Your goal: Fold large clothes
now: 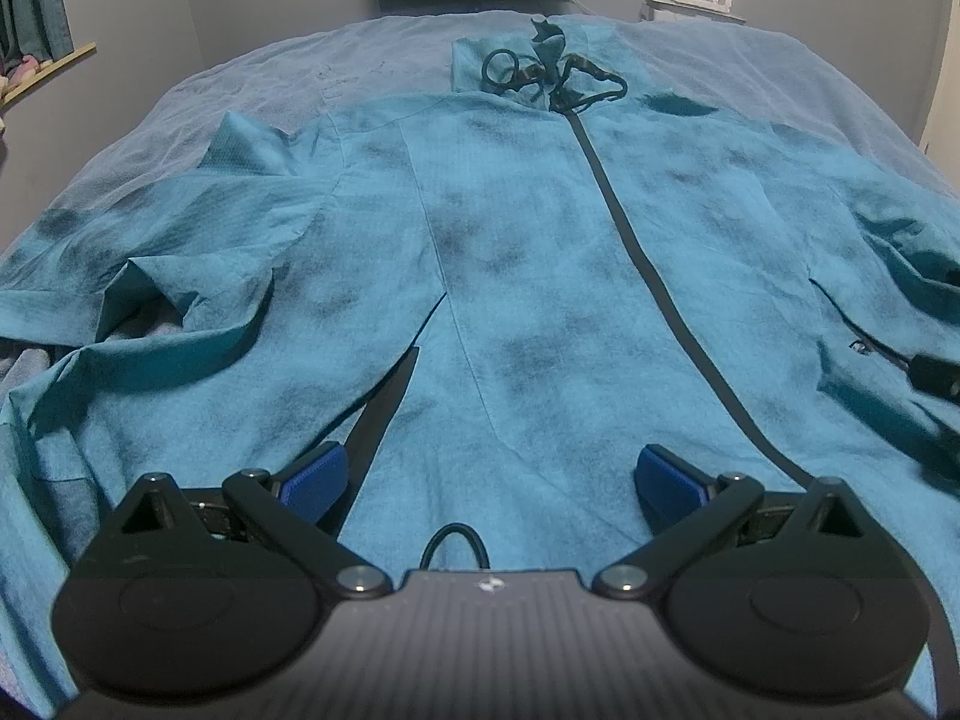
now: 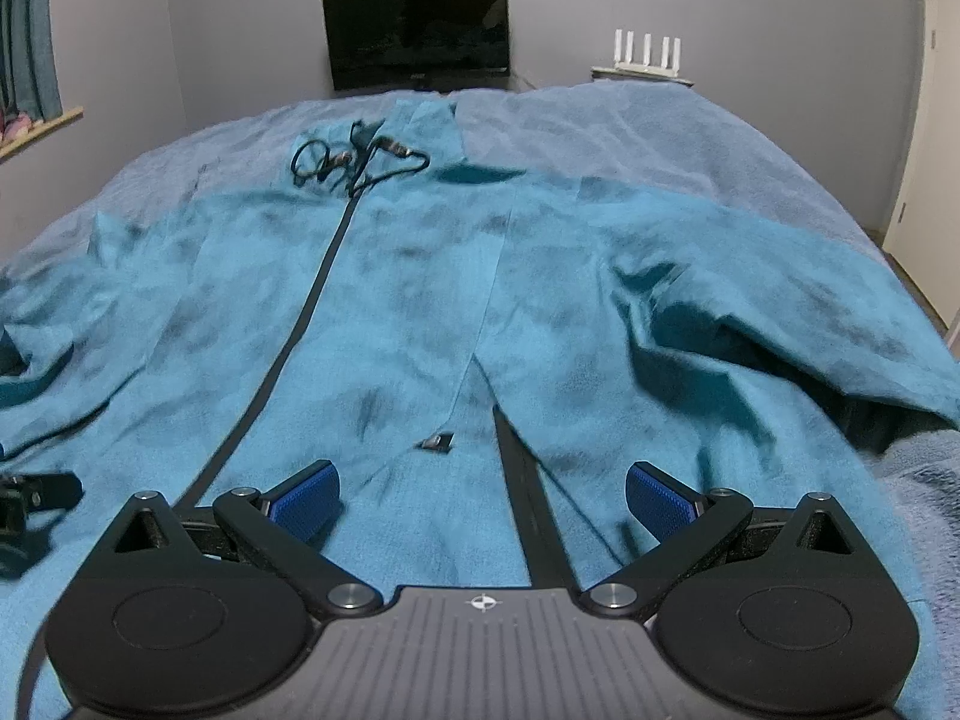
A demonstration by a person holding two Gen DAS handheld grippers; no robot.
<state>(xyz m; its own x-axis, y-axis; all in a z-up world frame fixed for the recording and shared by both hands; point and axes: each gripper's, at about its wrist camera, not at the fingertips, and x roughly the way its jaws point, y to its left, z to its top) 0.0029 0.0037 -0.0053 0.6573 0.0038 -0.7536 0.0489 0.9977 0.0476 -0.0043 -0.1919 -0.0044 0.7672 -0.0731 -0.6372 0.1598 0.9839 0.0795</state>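
A large teal jacket [image 1: 516, 276] lies spread front-up on the bed, its black zipper [image 1: 636, 252] running from hem to collar, with black drawcords [image 1: 540, 72] bunched at the hood. It also shows in the right wrist view [image 2: 420, 312], with its zipper [image 2: 300, 324]. My left gripper [image 1: 492, 480] is open and empty, low over the hem left of the zipper. My right gripper [image 2: 483, 495] is open and empty over the hem right of the zipper. The left sleeve [image 1: 156, 276] is rumpled; the right sleeve [image 2: 780, 312] is bunched up.
The jacket rests on a pale blue bedspread [image 1: 288, 72]. A dark monitor [image 2: 417, 30] and a white router [image 2: 645, 51] stand beyond the bed's far edge. A windowsill with curtains [image 1: 36, 6] is at the left. The other gripper shows at the edge [image 2: 30, 498].
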